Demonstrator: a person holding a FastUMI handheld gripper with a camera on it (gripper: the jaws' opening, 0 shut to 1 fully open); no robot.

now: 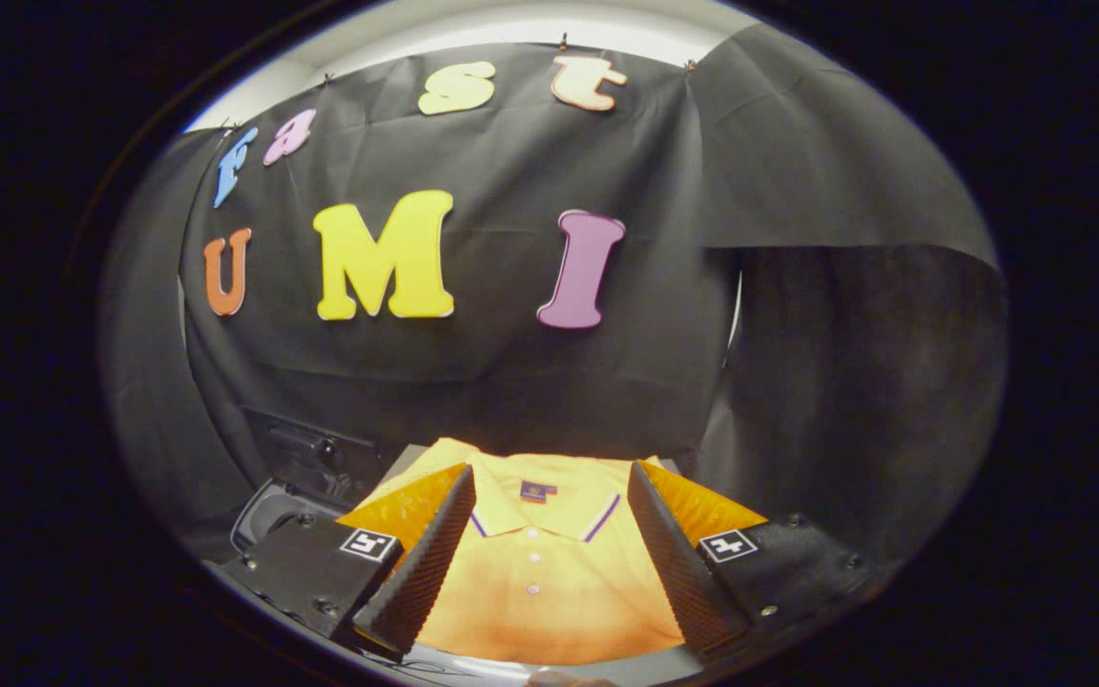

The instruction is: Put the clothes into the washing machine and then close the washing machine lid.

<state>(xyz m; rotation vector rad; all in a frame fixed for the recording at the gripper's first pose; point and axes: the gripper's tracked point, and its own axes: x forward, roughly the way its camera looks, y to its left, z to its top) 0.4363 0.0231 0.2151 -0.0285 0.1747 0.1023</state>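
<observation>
The gripper (pixel 535 572) stands wide open in the lower middle of the frame, its two fingers (pixel 421 563) spread apart and holding nothing. Between them lies a yellow polo shirt (pixel 535 596), laid flat with its collar pointing away towards the booth wall; the collar has a thin dark and white trim, a small dark label sits inside the neck, and white buttons run down the placket. The shirt's shoulders reach out behind both fingers, and whether the finger tips touch the cloth is not clear. The shirt rests on a pale counter (pixel 473 660), a strip of which shows at the very bottom of the frame. At lower left, beyond the left finger, is a dark machine (pixel 306 458) with a rounded grey-rimmed opening; it is too dim and too hidden to make out further. Black cloth (pixel 798 334) hangs across the upper and right parts of the frame
</observation>
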